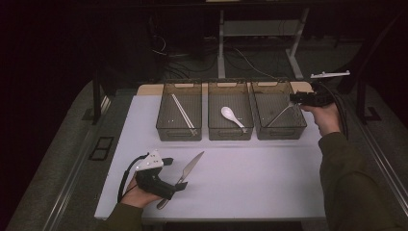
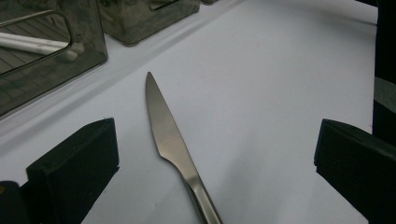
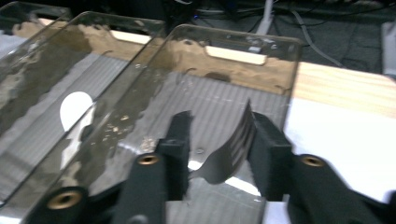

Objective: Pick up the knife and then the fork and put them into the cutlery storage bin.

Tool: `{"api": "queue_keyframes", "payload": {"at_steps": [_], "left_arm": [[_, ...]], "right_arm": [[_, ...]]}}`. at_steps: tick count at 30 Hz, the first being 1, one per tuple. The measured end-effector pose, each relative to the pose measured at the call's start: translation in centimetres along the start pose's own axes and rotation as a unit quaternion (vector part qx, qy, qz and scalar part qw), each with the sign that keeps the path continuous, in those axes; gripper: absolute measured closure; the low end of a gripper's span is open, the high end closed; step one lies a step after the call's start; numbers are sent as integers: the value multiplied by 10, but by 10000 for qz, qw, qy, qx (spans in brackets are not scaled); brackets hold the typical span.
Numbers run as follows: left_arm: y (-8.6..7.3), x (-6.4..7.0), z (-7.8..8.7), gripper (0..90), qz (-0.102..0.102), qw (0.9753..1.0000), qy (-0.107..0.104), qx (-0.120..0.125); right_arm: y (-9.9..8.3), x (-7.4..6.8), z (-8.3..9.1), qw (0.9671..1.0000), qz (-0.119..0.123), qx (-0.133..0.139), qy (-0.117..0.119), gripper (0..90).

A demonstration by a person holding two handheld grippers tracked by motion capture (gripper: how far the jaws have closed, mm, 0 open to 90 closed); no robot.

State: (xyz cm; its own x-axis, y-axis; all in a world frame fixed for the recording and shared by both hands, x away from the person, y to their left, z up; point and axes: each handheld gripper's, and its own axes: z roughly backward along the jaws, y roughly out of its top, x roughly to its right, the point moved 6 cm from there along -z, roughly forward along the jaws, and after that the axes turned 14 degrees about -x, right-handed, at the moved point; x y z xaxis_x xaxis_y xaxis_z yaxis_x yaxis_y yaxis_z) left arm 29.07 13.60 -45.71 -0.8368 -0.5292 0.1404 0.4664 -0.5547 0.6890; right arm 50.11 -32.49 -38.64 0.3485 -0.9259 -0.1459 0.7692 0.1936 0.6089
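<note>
Jaws of our left gripper stood wide apart around the knife, low in the left gripper view, not touching it. Our right gripper pinched a fork above the rightmost bin, upper right of the high view.

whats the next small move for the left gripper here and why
Probably lower the left gripper and close on the knife: its jaws stand wide open on either side of the knife, which lies flat on the white table. The right gripper is busy with a fork over the right-hand bin.
</note>
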Motion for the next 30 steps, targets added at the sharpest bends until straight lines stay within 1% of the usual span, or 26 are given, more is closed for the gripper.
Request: {"api": "queue_keyframes", "payload": {"at_steps": [2, 5, 6, 9, 11, 13, 16, 18, 20, 23, 24, 27, 30], "left_arm": [[0, 0, 0, 0, -2, 10000, -5, -5], [0, 0, 0, 0, -7, 10000, -13, -8], [0, 0, 0, 0, -5, 10000, -11, -8], [0, 0, 0, 0, -1, 10000, -10, -7], [0, 1, 0, 0, 0, 10000, -4, -5], [0, 1, 0, 0, 5, 10000, 0, -5], [-1, 0, -1, 0, 8, 10000, 5, -37], [-1, 0, -1, 0, 10, 10000, 17, -54], [-1, 1, -1, 0, 11, 10000, 27, -60], [-1, 1, -2, 0, 1, 9999, 31, -105], [-1, 1, -2, 0, 9, 9999, 18, -128], [-2, 2, -3, 0, -7, 9999, 21, -169], [-2, 3, -4, 0, 1, 9998, 40, -201]], "right_arm": [[0, 5, 4, 9999, -53, 64, -117, 535], [-2, 11, 8, 9998, -57, 84, -198, 487], [-2, 12, 10, 9997, -89, 97, -184, 466], [-4, 14, 14, 9997, -81, 77, -198, 398], [-5, 13, 16, 9997, -39, 45, -226, 380], [-7, 10, 20, 9999, -20, 72, -134, 358], [-11, 0, 24, 9999, 140, 76, 66, 339], [-15, -9, 28, 9994, 273, 84, 200, 322], [-20, -19, 33, 9984, 438, 152, 309, 310], [-30, -35, 40, 9964, 671, 225, 477, 298], [-34, -41, 42, 9957, 715, 240, 537, 294], [-48, -57, 47, 9929, 952, 232, 671, 291], [-63, -70, 51, 9903, 1098, 262, 809, 291]]}}
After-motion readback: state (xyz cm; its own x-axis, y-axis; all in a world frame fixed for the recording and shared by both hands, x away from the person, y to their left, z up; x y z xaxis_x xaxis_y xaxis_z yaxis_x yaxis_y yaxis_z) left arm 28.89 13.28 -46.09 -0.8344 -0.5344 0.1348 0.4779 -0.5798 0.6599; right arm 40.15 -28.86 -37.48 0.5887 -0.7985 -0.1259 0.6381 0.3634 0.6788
